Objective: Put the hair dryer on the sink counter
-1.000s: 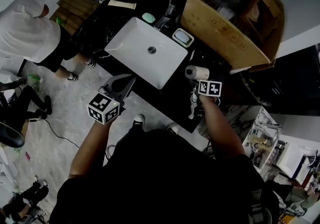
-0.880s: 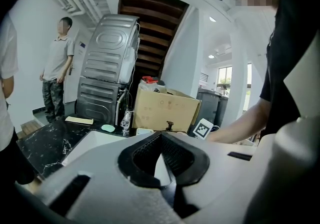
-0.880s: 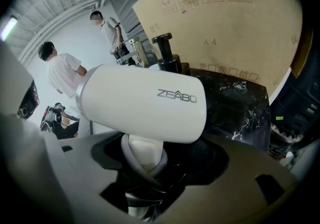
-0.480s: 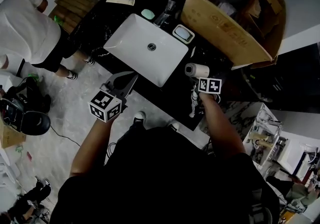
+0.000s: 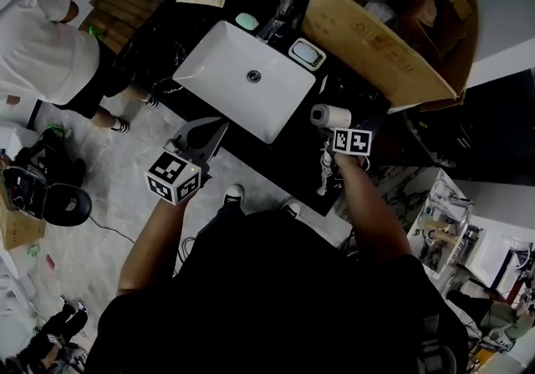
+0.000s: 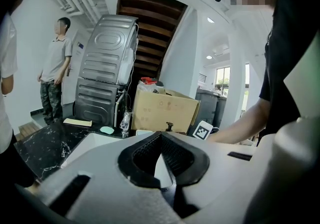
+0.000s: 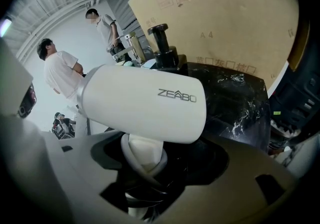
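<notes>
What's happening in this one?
A person works two handheld tools. The right tool is shut on the handle of a white hair dryer, holding it over the black counter between the sink and the cardboard box; whether it rests there is unclear. The left tool is shut and empty near the sink's front edge.

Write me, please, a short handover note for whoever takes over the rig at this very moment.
Left gripper: jaws together, holding nothing, hovering at the front edge of the white sink.
Right gripper: shut on the handle of the hair dryer, barrel lying crosswise above the jaws.
Where: the dryer is over the dark marble counter, to the right of the sink and in front of the cardboard box. Whether it touches the counter cannot be told.
Done: dryer brought to the counter.
Left: set it down on the bare marble, open the right jaws and draw back.
</notes>
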Tool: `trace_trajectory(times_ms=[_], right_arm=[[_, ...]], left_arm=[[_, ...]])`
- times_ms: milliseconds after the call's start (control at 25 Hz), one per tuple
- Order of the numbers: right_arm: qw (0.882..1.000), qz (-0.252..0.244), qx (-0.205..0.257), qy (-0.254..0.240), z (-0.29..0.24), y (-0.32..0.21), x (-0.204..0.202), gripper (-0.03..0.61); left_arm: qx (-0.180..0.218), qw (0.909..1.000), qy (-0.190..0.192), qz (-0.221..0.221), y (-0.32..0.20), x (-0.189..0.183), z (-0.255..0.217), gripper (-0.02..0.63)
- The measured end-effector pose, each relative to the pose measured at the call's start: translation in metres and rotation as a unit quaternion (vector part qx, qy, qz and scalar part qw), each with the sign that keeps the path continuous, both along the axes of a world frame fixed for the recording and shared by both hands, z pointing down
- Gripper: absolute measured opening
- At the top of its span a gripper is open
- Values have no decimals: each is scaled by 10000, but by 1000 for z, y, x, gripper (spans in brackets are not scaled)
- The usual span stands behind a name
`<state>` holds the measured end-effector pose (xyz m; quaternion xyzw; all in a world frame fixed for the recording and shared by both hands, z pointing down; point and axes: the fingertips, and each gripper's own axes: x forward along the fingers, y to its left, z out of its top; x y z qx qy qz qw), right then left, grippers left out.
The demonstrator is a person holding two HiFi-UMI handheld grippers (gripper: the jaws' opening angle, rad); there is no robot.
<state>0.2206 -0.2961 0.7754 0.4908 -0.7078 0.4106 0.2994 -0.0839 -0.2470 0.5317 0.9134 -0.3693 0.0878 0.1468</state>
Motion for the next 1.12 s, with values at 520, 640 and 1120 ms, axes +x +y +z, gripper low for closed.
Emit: trace_trajectory(times_ms=[520, 640, 1120], right_arm=[[9999, 77, 21, 122, 1, 3, 5, 321], [9999, 67, 27, 139, 3, 5, 4, 323], [9989, -121, 156, 429, 10, 11, 2, 360]], left_arm=[[-55, 10000, -9, -51, 8, -7, 4, 15], [-78, 10000, 1, -61, 9, -10, 6, 15], [-115, 9999, -10, 2, 11, -8, 8, 15]])
